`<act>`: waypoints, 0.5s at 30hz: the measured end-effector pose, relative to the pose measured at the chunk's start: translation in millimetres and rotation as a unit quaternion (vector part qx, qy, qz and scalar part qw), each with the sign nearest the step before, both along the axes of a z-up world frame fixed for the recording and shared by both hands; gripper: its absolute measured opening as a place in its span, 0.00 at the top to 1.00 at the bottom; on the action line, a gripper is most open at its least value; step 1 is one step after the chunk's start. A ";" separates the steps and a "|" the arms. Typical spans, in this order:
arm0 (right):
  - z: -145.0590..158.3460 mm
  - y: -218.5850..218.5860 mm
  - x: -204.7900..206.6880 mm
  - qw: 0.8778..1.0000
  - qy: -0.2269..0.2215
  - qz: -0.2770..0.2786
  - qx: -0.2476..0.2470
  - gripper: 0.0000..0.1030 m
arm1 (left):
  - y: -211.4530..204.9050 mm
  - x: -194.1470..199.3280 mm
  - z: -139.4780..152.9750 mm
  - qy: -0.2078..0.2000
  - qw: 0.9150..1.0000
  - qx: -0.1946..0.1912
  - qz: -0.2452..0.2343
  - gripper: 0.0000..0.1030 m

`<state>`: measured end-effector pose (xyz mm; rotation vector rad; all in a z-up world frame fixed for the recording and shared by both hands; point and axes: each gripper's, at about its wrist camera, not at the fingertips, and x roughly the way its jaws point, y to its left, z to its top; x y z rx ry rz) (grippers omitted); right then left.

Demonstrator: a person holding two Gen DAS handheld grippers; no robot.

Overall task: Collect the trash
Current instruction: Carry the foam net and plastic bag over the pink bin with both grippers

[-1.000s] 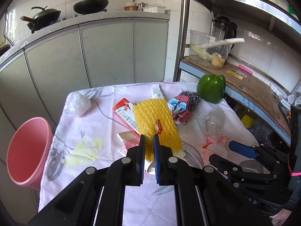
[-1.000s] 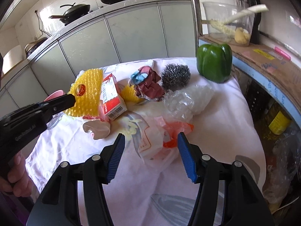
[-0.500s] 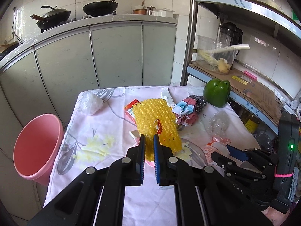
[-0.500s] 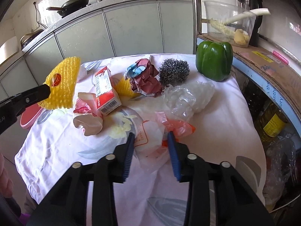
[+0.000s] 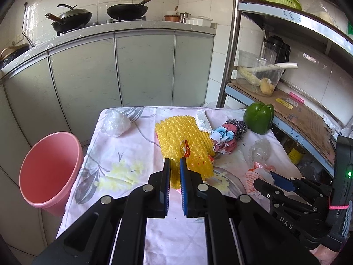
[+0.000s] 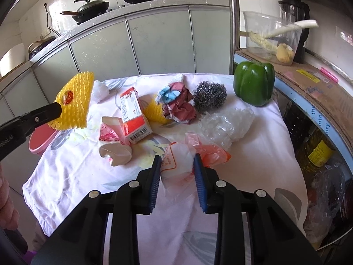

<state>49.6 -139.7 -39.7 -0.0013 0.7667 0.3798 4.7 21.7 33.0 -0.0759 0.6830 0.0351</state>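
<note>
My left gripper is shut on the lower edge of a yellow foam fruit net, which hangs in the air over the table's left side. In the right wrist view the yellow net sticks up from the left gripper. My right gripper is low over the table, and its blue pads press on both sides of a white and orange plastic bag. That bag lies on the cloth. A pink bin stands on the floor left of the table.
On the flowered tablecloth lie a red and white carton, a crumpled wrapper, a steel scrubber, clear plastic, a green pepper and a white plastic wad. A metal shelf rack borders the right side.
The right jaws have closed from wide apart onto the plastic bag. The left gripper has carried the yellow net a little up and to the left.
</note>
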 end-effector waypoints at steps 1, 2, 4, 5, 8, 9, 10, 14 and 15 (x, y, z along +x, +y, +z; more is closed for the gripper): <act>1.7 0.8 0.1 1.000 -0.001 0.001 0.001 0.70 | 2.0 -0.7 0.8 -0.001 1.000 -0.001 0.002 0.92; 3.9 2.4 -0.3 1.000 -0.004 0.004 0.001 0.71 | 3.8 -1.4 1.5 -0.002 1.000 -0.002 0.004 0.92; 8.1 6.3 -0.3 1.000 -0.008 0.009 0.001 0.70 | 8.2 -2.8 2.5 -0.005 1.000 -0.003 0.010 0.92; 9.4 8.2 -0.7 1.000 -0.010 0.010 0.001 0.70 | 10.2 -3.6 2.9 -0.006 1.000 -0.004 0.013 0.92; 15.4 15.8 -0.8 1.000 -0.015 0.019 0.002 0.71 | 19.2 -6.5 4.6 -0.008 1.000 -0.009 0.024 0.92; 18.1 19.7 -0.9 1.000 -0.018 0.024 0.001 0.70 | 22.8 -7.3 5.3 -0.009 1.000 -0.010 0.028 0.92; 19.7 22.1 -0.7 0.999 -0.020 0.027 0.001 0.70 | 26.2 -8.4 5.6 -0.010 0.999 -0.012 0.032 0.92; 27.6 38.9 -0.7 0.999 -0.028 0.046 0.000 0.71 | 39.2 -12.5 7.8 -0.013 0.999 -0.017 0.048 0.92; 29.7 44.0 -0.5 0.998 -0.030 0.052 -0.001 0.70 | 42.0 -13.2 8.2 -0.013 0.998 -0.018 0.051 0.92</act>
